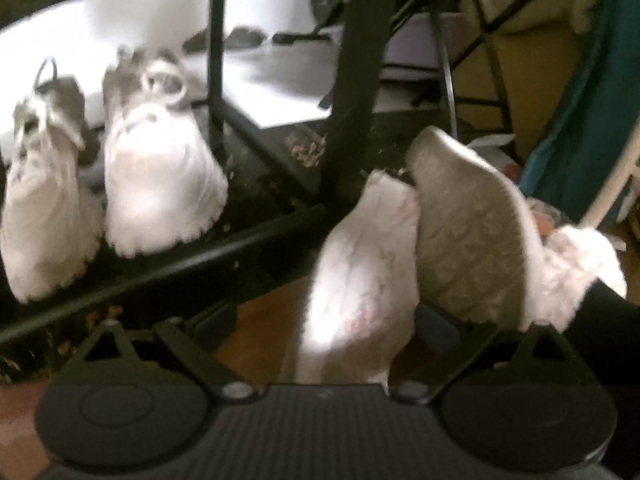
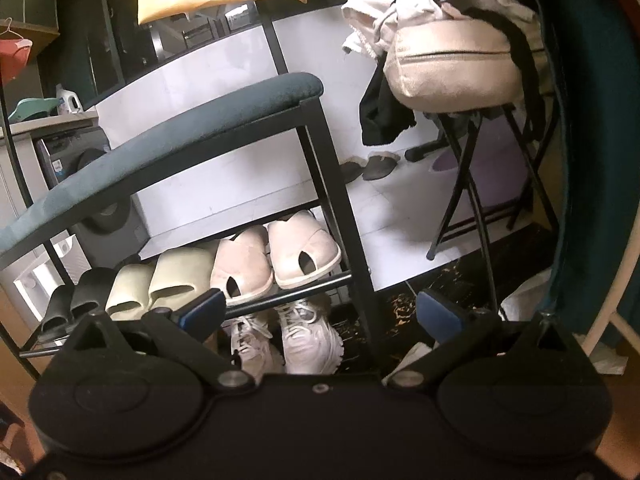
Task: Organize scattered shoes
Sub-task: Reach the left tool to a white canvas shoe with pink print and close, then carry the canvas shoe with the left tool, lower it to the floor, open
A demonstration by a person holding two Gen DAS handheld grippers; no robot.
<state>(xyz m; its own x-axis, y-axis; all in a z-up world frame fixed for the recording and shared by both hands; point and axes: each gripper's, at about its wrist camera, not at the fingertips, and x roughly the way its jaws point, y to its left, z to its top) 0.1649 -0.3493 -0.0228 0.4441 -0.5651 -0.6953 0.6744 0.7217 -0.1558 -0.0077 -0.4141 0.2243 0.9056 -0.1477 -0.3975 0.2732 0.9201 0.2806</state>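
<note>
Right now the left gripper [image 1: 320, 324] stands wide around fluffy slippers [image 1: 360, 272]; close squarely. The right gripper [image 2: 318, 314] gapes, holding nothing.

So the bench [image 2: 160, 128] has two racks under it: upper one has three pairs in a row, slides [image 2: 76, 296] left, slippers [image 2: 160, 284] middle, clogs [image 2: 276, 256] right. Sneakers [image 2: 288, 336] sit below the clogs. Stool [image 2: 472, 184] stands right of the bench, bag [image 2: 452, 68] on top.
</note>
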